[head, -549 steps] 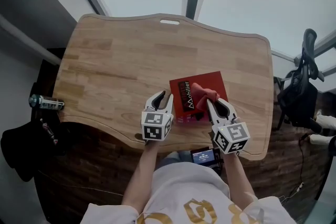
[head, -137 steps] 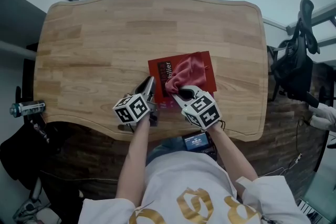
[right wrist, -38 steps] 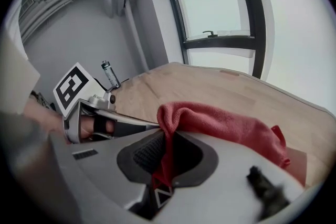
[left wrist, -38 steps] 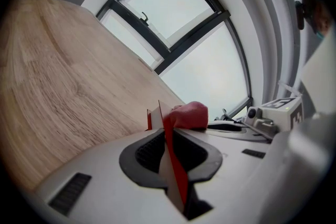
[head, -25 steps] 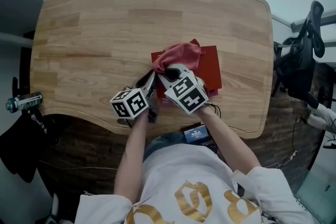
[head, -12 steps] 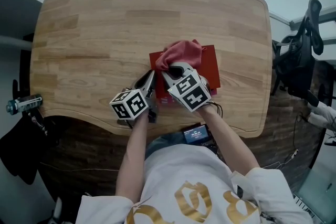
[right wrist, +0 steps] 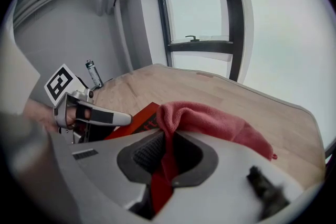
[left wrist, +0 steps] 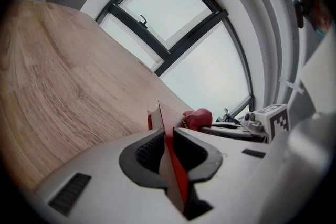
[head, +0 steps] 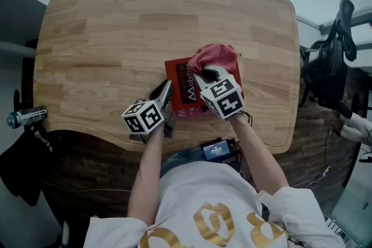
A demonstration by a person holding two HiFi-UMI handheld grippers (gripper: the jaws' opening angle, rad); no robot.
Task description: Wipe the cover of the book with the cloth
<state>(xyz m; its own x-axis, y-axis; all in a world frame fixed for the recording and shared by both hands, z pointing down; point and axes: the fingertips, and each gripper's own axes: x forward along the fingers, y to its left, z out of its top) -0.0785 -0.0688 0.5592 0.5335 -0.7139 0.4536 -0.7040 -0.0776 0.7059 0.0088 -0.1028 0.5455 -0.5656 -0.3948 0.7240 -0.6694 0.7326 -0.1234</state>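
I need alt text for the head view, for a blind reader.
Seen from above, a person's right gripper holds a red cloth on a red book on a wooden table; the left gripper clamps the book's left edge.

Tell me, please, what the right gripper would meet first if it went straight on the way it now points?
The right gripper, shut on the cloth, points down and forward, so it would probably press that cloth onto the book near its far edge; past that lies the table. Depth is unclear.
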